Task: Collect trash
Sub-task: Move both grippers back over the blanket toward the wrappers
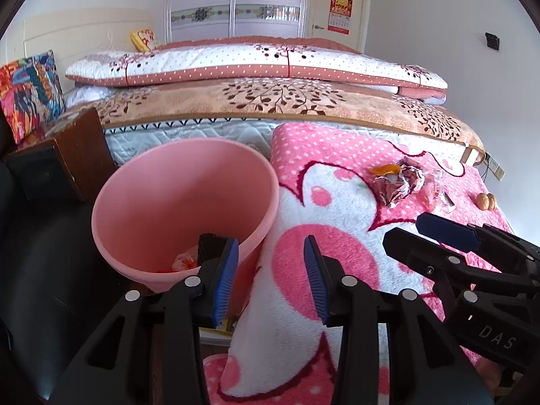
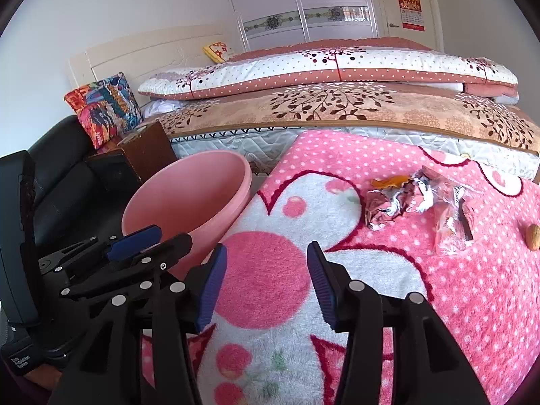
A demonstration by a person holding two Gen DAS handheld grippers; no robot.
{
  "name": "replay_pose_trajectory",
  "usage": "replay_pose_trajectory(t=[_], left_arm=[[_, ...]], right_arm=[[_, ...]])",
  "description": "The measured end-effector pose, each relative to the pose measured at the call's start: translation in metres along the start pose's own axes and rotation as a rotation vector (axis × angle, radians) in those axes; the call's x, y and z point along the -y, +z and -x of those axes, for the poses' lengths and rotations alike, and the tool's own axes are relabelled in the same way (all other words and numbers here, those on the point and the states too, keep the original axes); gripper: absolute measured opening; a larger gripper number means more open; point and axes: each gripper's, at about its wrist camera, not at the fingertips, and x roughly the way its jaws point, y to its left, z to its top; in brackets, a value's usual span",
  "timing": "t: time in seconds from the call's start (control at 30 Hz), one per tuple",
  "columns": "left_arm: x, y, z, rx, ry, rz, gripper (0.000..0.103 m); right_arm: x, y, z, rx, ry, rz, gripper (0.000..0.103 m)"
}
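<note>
Pink bin [image 1: 184,209]: it stands on the floor, touching the left edge of the pink blanket [image 1: 337,270], and its mouth is tilted toward the cameras.
Inside the bin: one small white and orange scrap [image 1: 183,262] lies at the bottom; the left gripper hides part of the bottom.
Trash on the blanket: one orange peel piece [image 2: 391,181], one crumpled foil wrapper [image 2: 396,204] just right of it, one clear plastic wrapper [image 2: 450,222] further right; the three lie close together, well apart from the bin.
Walnuts: two [image 1: 486,201] in the left wrist view, right of the plastic wrapper; the right wrist view shows only one at its edge.
Left gripper [image 1: 271,271]: its blue pads are wide apart and hold nothing; the left pad [image 1: 224,280] is over the near rim of the bin, the right pad over the blanket.
Right gripper [image 2: 264,281]: its fingers are wide apart, they hold nothing and are above the blanket, right of the bin.
Behind the bin: one wooden nightstand [image 1: 79,155], one colourful cushion [image 1: 30,92], and the bed with folded quilts [image 1: 256,64].
</note>
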Motion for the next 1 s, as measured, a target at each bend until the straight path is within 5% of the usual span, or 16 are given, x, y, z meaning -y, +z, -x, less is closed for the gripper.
replay_pose_trajectory(t=[0.27,0.5,0.73,1.0], left_arm=[[0.013,-0.008,0.0,-0.032,-0.014,-0.003,0.04],[0.037,-0.008,0.006,-0.01,0.009,-0.105,0.041],[0.06,-0.008,0.003,-0.016,-0.1,-0.179,0.041],[0.077,-0.005,0.004,0.017,-0.124,-0.232,0.041]], right_arm=[[0.014,-0.013,0.018,0.028,0.011,-0.05,0.068],[0.022,-0.016,0.035,0.094,-0.003,-0.076,0.086],[0.015,-0.014,0.035,0.08,0.029,-0.013,0.088],[0.053,-0.015,0.043,0.12,-0.031,-0.162,0.088]])
